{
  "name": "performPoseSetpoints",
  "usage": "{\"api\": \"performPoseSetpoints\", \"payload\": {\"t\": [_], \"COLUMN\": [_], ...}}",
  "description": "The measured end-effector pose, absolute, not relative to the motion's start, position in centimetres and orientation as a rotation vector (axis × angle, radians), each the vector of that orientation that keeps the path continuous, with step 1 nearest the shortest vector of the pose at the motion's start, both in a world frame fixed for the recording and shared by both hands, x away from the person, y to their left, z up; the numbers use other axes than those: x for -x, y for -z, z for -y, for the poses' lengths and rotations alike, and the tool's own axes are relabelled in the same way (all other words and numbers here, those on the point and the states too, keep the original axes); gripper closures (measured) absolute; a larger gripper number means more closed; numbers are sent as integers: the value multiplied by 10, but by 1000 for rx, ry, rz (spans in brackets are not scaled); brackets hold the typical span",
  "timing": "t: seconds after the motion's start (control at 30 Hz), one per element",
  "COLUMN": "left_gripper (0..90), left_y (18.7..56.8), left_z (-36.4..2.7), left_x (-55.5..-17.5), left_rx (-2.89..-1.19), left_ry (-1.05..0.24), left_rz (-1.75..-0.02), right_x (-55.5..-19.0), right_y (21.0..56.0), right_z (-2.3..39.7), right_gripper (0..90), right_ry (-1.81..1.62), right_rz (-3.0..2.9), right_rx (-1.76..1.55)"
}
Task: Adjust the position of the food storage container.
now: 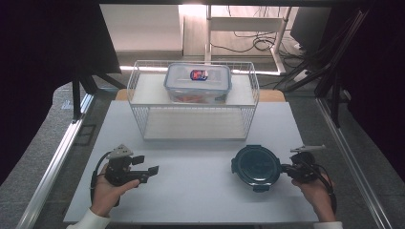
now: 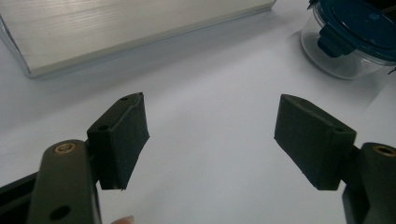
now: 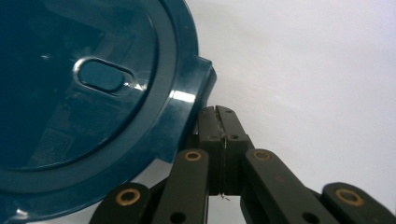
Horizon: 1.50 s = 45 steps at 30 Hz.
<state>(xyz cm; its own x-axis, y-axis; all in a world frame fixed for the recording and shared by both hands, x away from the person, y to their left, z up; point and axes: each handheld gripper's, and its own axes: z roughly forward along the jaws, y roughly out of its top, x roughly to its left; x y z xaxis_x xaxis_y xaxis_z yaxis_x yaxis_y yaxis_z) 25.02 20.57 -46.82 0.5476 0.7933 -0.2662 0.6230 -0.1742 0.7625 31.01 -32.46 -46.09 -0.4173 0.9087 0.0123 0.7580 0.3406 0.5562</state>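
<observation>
- The right gripper [image 1: 286,168] is sitting at the lower right of the high view, its jaws pressed flat together with nothing between them, their tips just beside the right edge of the round container [image 1: 256,167].
- In the right gripper view, the closed right gripper [image 3: 219,112] is lying against a latch tab on the container's dark teal lid [image 3: 88,88], which is taking up the upper left of the frame; whether the tips are actually touching the tab is hard to tell.
- The round container is standing on the white table [image 1: 191,191], lower right of centre in the high view, its lid on.
- The left gripper [image 1: 154,172] is resting at the lower left of the high view, held in the left hand [image 1: 109,188], jaws standing wide apart and holding nothing.
- In the left gripper view, the left gripper [image 2: 211,133] is pointing over bare table, with the round container [image 2: 348,39] well apart in the upper right corner.
- A wire basket [image 1: 141,81] is standing at the upper middle of the high view, with a rectangular lidded box [image 1: 198,82] on its upper shelf.
</observation>
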Motion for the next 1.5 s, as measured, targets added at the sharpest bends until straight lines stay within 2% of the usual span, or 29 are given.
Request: {"api": "performPoseSetpoints", "payload": {"t": [0.6,1.5], "left_gripper": [254,254], "left_y": [467,467], "left_z": [-207,-214], "left_x": [-250,-252], "left_rx": [-1869,-1856], "left_ry": [-258,-248], "left_rz": [-1166,-1189], "right_x": [-306,-311], "right_y": [460,465], "right_z": [296,209], "right_gripper": [893,893], "right_ry": [-747,-801], "right_rz": [-2345,-2491], "right_rx": [-1445,-1242]}}
